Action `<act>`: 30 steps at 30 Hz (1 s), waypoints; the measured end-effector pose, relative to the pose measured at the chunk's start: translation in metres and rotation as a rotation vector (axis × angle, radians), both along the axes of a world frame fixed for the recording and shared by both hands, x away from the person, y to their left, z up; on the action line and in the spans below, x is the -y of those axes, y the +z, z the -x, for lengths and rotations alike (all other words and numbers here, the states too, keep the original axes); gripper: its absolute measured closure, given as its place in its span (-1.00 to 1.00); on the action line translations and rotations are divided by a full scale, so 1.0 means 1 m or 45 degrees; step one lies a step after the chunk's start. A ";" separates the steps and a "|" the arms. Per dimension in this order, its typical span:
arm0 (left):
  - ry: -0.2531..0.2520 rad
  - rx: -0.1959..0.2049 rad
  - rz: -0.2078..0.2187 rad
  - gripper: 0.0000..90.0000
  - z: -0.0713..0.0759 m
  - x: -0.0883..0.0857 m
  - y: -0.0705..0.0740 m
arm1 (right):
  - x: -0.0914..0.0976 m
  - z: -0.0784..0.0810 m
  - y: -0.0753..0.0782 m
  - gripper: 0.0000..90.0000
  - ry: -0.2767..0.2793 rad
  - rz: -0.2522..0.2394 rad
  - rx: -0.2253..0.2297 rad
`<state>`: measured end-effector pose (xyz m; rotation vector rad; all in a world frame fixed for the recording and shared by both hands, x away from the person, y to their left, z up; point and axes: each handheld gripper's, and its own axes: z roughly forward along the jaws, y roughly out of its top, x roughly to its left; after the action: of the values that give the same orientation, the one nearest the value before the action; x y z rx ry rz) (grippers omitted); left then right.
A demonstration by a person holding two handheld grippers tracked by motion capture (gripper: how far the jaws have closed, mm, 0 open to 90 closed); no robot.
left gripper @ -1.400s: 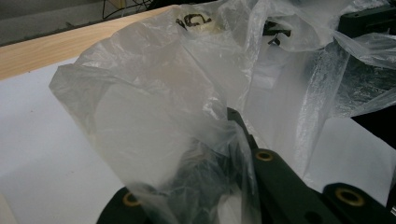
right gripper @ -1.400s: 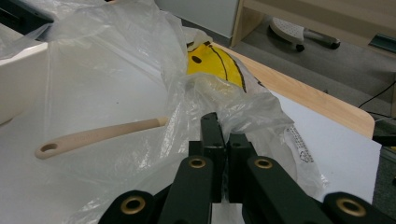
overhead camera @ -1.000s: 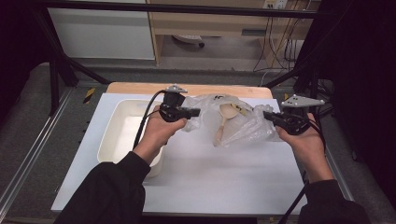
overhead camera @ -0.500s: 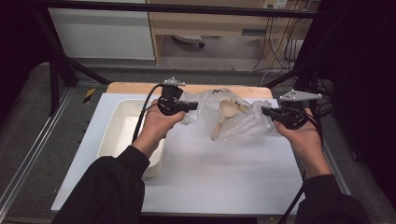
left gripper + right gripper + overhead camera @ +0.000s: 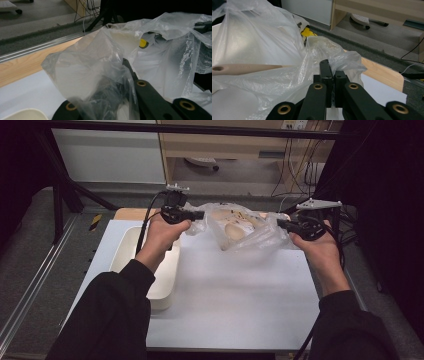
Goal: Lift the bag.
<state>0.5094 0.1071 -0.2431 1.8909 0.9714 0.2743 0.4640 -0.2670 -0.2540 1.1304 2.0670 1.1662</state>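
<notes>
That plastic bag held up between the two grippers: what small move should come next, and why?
Probably keep lifting the plastic bag a little and carry it left toward the white tub. The left gripper and right gripper are each shut on one side of it, it sags over the table, and a wooden spoon lies inside.

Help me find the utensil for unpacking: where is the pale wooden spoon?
The pale wooden spoon lies inside the clear plastic bag, mid-table in the high view, between the left gripper and right gripper.
</notes>
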 end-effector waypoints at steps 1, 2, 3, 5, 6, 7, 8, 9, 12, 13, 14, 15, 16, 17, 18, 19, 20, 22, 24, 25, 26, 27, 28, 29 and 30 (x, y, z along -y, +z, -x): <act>0.009 0.006 0.005 1.00 -0.001 -0.002 0.003 | 0.001 -0.002 0.002 1.00 -0.008 -0.001 0.000; 0.014 0.010 0.010 1.00 -0.003 -0.003 0.006 | 0.002 -0.004 0.004 1.00 -0.011 0.001 0.003; 0.020 0.015 0.014 1.00 -0.004 -0.005 0.008 | 0.003 -0.005 0.007 1.00 -0.014 0.005 0.005; 0.034 0.021 0.020 1.00 -0.007 -0.008 0.012 | 0.005 -0.008 0.011 1.00 -0.026 0.002 0.011; 0.042 0.021 0.028 1.00 -0.008 -0.010 0.014 | 0.006 -0.009 0.013 1.00 -0.032 -0.002 0.013; 0.049 0.022 0.034 1.00 -0.010 -0.012 0.015 | 0.007 -0.010 0.015 1.00 -0.034 0.001 0.018; 0.057 0.024 0.040 1.00 -0.011 -0.014 0.016 | 0.009 -0.011 0.017 1.00 -0.042 -0.001 0.020; 0.068 0.024 0.045 1.00 -0.012 -0.016 0.016 | 0.010 -0.011 0.019 1.00 -0.047 -0.002 0.023; 0.079 0.031 0.059 1.00 -0.015 -0.019 0.017 | 0.014 -0.015 0.023 1.00 -0.062 0.006 0.026; 0.086 0.035 0.067 1.00 -0.016 -0.020 0.018 | 0.015 -0.015 0.024 1.00 -0.067 0.004 0.030; 0.092 0.038 0.072 1.00 -0.018 -0.021 0.020 | 0.016 -0.017 0.026 1.00 -0.071 0.005 0.031; 0.095 0.041 0.075 1.00 -0.019 -0.021 0.021 | 0.017 -0.019 0.027 1.00 -0.080 0.005 0.031; 0.096 0.043 0.072 1.00 -0.020 -0.021 0.022 | 0.017 -0.020 0.029 1.00 -0.082 0.006 0.035; 0.096 0.047 0.070 1.00 -0.021 -0.021 0.024 | 0.018 -0.021 0.031 1.00 -0.087 0.008 0.036; 0.102 0.051 0.073 1.00 -0.022 -0.021 0.026 | 0.018 -0.022 0.033 1.00 -0.092 0.005 0.038; 0.107 0.060 0.074 1.00 -0.023 -0.021 0.028 | 0.018 -0.023 0.035 1.00 -0.096 0.010 0.045; 0.107 0.066 0.074 1.00 -0.023 -0.021 0.030 | 0.019 -0.024 0.038 1.00 -0.098 0.017 0.050; 0.113 0.080 0.083 1.00 -0.025 -0.021 0.033 | 0.019 -0.026 0.041 1.00 -0.106 0.023 0.056; 0.122 0.097 0.096 1.00 -0.026 -0.021 0.035 | 0.020 -0.027 0.044 1.00 -0.115 0.031 0.070; 0.127 0.111 0.104 1.00 -0.027 -0.021 0.036 | 0.021 -0.028 0.046 1.00 -0.119 0.032 0.073; 0.128 0.111 0.111 1.00 -0.028 -0.020 0.035 | 0.022 -0.029 0.047 1.00 -0.121 0.030 0.077; 0.129 0.109 0.118 1.00 -0.030 -0.020 0.035 | 0.022 -0.030 0.048 1.00 -0.128 0.025 0.074; 0.129 0.111 0.120 1.00 -0.030 -0.019 0.035 | 0.021 -0.031 0.047 1.00 -0.127 0.028 0.070; 0.127 0.112 0.118 1.00 -0.031 -0.018 0.034 | 0.021 -0.031 0.047 1.00 -0.125 0.030 0.071; 0.128 0.113 0.120 1.00 -0.031 -0.018 0.034 | 0.020 -0.032 0.047 1.00 -0.123 0.035 0.075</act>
<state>0.5403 0.1254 -0.2088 1.7329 1.0032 0.3628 0.4965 -0.2873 -0.2071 1.1557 1.9563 1.1086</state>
